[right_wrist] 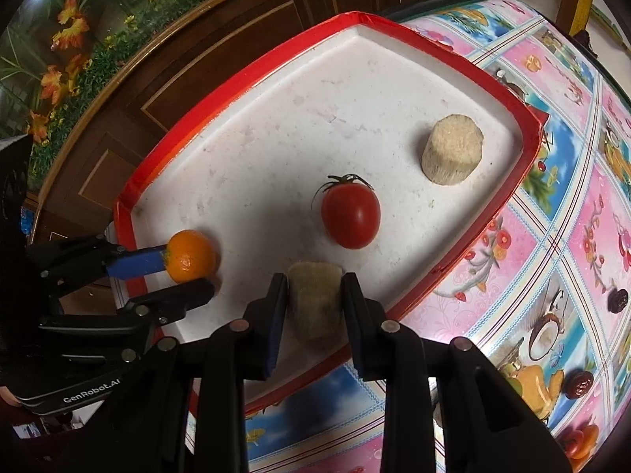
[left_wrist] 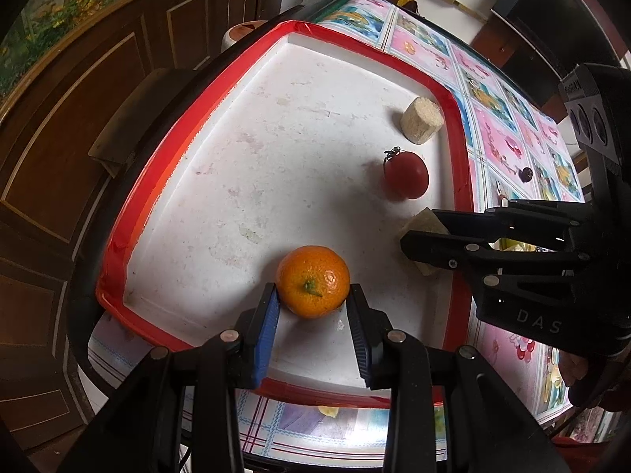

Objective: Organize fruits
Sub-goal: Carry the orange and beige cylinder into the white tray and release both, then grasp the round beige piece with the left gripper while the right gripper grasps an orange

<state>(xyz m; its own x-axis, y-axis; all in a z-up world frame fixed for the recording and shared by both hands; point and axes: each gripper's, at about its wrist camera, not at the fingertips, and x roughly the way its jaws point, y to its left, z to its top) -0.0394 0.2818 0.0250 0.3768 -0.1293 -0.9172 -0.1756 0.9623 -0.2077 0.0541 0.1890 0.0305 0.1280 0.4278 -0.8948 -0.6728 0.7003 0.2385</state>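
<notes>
A white tray with a red rim [left_wrist: 118, 260] [right_wrist: 130, 197] lies on a table. My left gripper [left_wrist: 313, 289] [right_wrist: 189, 272] is shut on an orange mandarin [left_wrist: 311, 282] [right_wrist: 191, 256], low over the tray's near side. My right gripper [right_wrist: 314, 280] [left_wrist: 420, 228] is shut on a beige sugarcane chunk [right_wrist: 315, 303] [left_wrist: 422, 220] near the tray's right rim. A red tomato [left_wrist: 406, 175] [right_wrist: 350, 213] with a green stem lies in the tray beyond it. Farther back, a second cane chunk [left_wrist: 420, 118] [right_wrist: 451, 149] stands by the rim.
The tray rests on a tablecloth [left_wrist: 504, 138] [right_wrist: 572, 236] with pink and blue fruit prints. Small dark fruits [left_wrist: 525, 174] [right_wrist: 617, 300] lie on the cloth right of the tray. A dark wooden panelled cabinet [left_wrist: 98, 98] [right_wrist: 236, 39] runs behind the tray's left side.
</notes>
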